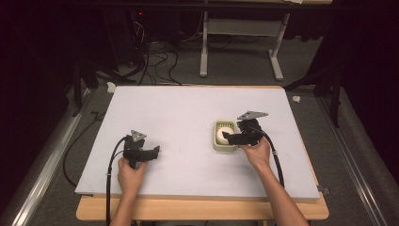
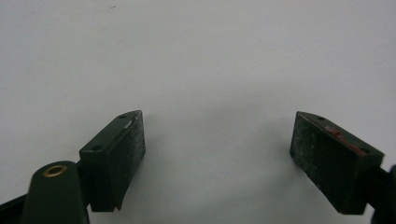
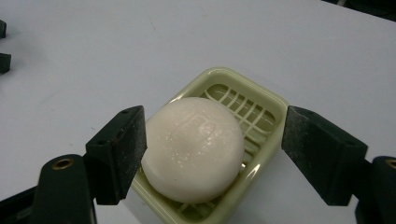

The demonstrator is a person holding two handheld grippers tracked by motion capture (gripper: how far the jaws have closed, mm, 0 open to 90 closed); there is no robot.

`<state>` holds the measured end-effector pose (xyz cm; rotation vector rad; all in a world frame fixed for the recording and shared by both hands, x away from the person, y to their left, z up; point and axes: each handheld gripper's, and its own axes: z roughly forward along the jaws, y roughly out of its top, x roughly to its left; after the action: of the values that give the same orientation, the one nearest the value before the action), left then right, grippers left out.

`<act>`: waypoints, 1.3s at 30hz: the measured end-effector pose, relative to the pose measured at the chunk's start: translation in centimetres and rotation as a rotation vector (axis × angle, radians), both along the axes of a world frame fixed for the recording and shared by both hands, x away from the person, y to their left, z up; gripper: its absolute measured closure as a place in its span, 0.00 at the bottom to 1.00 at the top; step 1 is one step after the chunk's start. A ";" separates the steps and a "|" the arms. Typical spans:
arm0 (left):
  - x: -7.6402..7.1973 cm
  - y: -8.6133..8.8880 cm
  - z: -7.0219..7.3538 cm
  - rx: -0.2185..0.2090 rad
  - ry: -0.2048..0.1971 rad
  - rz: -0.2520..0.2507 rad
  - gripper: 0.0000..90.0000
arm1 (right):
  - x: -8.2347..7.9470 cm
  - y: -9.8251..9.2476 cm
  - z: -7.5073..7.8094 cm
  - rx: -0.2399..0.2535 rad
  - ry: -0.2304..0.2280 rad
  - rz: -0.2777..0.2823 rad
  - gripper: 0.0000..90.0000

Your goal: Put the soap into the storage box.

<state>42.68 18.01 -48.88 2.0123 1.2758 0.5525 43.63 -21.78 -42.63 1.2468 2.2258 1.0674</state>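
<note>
A round white soap bar lies in a pale green slatted soap dish right of the table's middle, the dish with the soap inside it. My right gripper stands open with its jaws on either side of the soap, the left pad close to or touching it and the right pad well off. From above, the right gripper sits at the dish's right edge. My left gripper is open over bare white surface, at the front left.
A white mat covers a wooden table. Cables and a metal stand lie on the floor beyond the far edge. A rail runs along the left side.
</note>
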 end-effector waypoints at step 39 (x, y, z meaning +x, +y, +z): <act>0.0 0.0 0.0 0.002 -0.001 0.000 0.21 | -2.7 -5.8 1.7 0.070 -0.066 -0.102 0.28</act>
<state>42.67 17.99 -48.87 2.0134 1.2753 0.5544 40.89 -27.58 -40.90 1.3198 2.0688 1.1391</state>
